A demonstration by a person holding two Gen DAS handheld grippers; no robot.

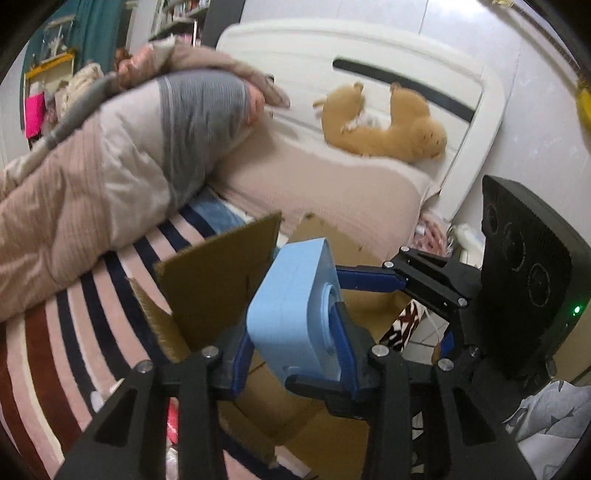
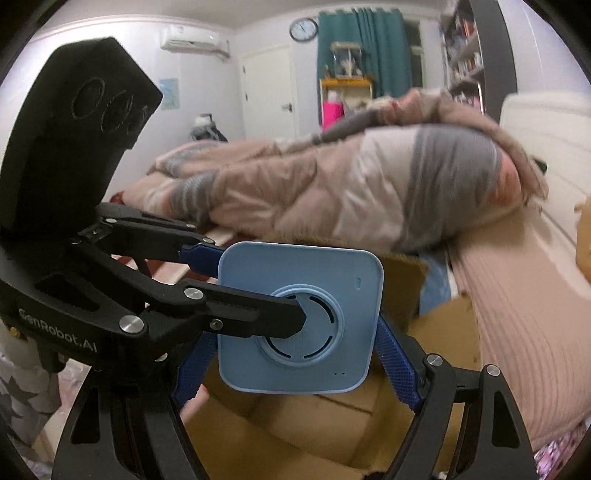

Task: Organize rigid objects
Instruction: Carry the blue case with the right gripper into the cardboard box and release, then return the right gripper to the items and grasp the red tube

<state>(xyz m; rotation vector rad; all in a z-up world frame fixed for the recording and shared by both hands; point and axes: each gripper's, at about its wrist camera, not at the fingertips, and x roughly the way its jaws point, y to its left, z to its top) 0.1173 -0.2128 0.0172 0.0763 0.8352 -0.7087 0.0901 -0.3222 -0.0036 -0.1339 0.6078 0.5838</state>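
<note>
The left tongs [image 1: 295,343] pinch the flat faces of the blue box [image 1: 295,314], low in the middle of the frame above the open cardboard box [image 1: 218,280]. The right tongs [image 2: 291,354] squeeze its side edges. It looks hard, smooth and light, so it could slip; holding the flat sides seems best.

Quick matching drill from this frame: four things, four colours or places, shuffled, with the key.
Things:
1. square box
2. cardboard carton
3. plush toy
4. wall clock

Matches:
A. lying by the white headboard
B. light blue, held by both grippers
C. beside the teal curtain
D. open, below the held thing

Pairs: 1-B, 2-D, 3-A, 4-C
</note>
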